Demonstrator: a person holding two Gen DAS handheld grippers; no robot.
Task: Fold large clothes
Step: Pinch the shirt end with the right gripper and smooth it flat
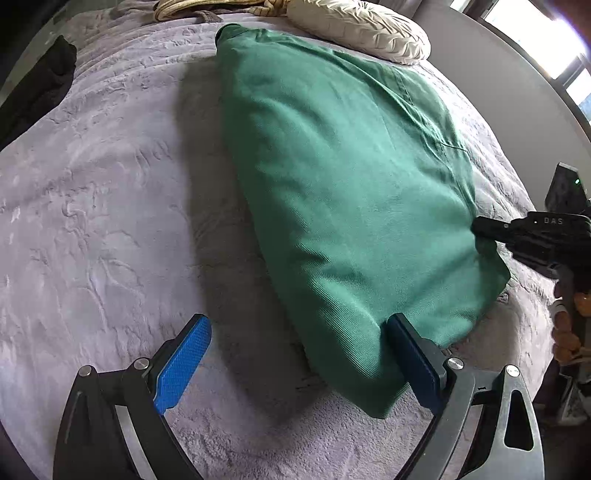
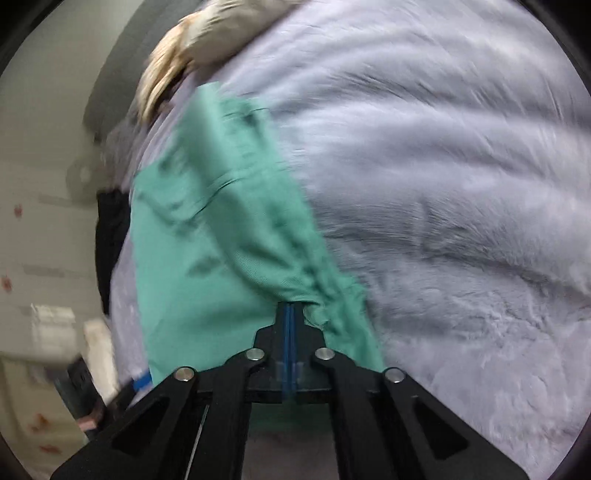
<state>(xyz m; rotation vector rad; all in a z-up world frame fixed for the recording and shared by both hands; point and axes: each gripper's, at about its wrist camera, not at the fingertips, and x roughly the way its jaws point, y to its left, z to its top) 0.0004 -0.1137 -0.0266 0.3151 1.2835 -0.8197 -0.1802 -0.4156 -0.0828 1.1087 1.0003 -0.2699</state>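
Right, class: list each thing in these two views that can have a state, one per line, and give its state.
Left tongs: open, one finger touching the garment's near edge.
Right tongs: shut on the green garment.
Green garment: partly folded on the bed, one edge pinched.
Cream pillow: lying beyond the garment.
Grey blanket: spread, rumpled.

Grey plush bedspread [image 1: 92, 221], cream pillow [image 1: 362, 33], bright window [image 1: 535, 22] beyond.
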